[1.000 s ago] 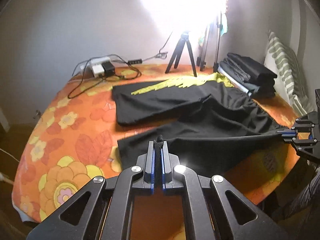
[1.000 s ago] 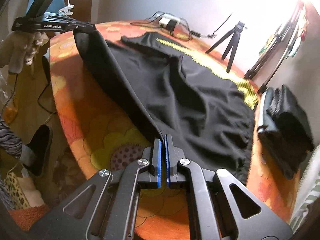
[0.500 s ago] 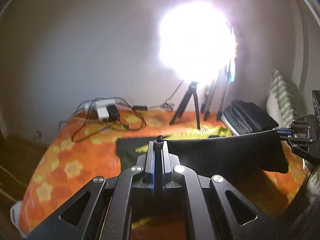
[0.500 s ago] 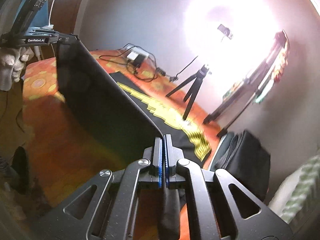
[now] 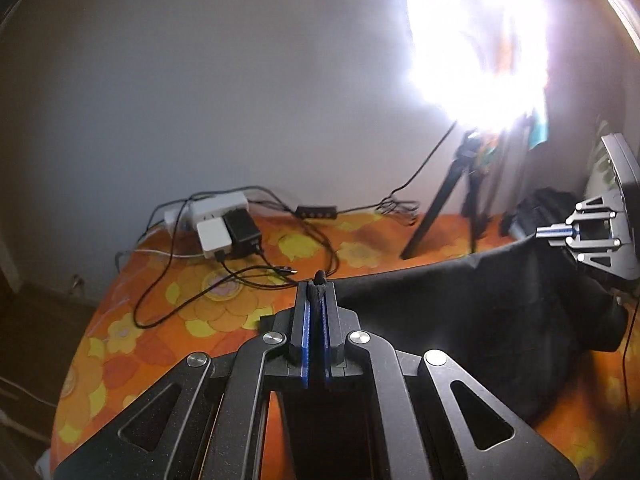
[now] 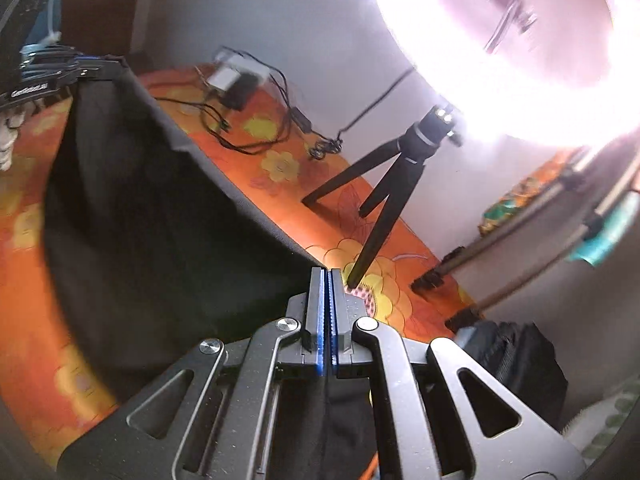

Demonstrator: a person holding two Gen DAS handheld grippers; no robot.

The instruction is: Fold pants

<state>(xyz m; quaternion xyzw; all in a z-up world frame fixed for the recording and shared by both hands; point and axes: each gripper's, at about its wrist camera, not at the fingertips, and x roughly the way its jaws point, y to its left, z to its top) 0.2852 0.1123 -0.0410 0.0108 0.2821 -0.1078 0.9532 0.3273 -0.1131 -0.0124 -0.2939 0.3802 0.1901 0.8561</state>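
Observation:
The black pants hang stretched between my two grippers above the orange flowered bed. My left gripper is shut on one end of the fabric edge. My right gripper is shut on the other end, and the cloth runs from it to the left gripper at the upper left. The right gripper also shows in the left wrist view at the far right. The lower part of the pants droops toward the bed.
A power strip with adapters and tangled cables lies at the bed's far edge. A small black tripod stands under a very bright ring light. Taller stand legs and a dark folded pile sit right.
Both grippers have lifted the pants edge off the bed and carried it toward the far side. The lower leg with yellow stripe is now hidden behind the raised cloth.

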